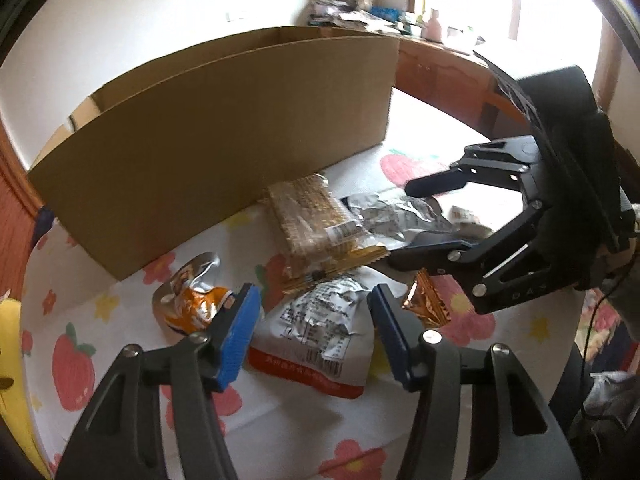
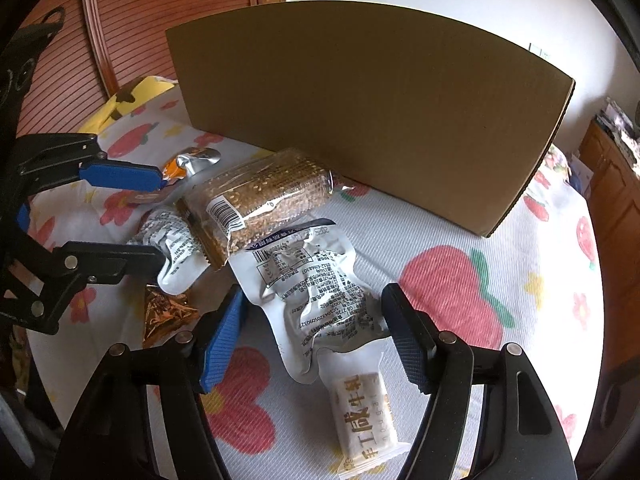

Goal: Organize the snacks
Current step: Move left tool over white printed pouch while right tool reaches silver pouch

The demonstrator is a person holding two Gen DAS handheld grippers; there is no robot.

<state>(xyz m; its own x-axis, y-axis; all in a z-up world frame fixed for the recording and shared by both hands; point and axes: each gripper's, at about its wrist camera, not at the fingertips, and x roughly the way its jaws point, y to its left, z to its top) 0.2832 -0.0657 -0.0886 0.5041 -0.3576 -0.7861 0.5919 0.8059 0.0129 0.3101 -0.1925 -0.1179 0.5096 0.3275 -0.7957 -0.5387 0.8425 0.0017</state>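
Note:
Several snack packs lie on a flower-print cloth (image 1: 400,420) before an open cardboard box (image 1: 224,152). My left gripper (image 1: 314,332) is open, just above a white pouch with a red edge (image 1: 316,336). An orange and silver pack (image 1: 192,300) lies to its left. A sesame bar pack (image 1: 316,220) lies beyond. My right gripper (image 2: 314,340) is open, over a silver pouch (image 2: 312,280). A white nougat bar (image 2: 364,412) lies beneath it. The sesame bar pack (image 2: 260,196) and a small gold wrapper (image 2: 164,312) lie to the left.
The box wall (image 2: 372,112) stands close behind the snacks. A yellow cushion (image 2: 132,96) lies at the far left by a wooden slatted door (image 2: 160,12). A wooden counter with clutter (image 1: 400,20) runs along the back. Each gripper shows in the other's view.

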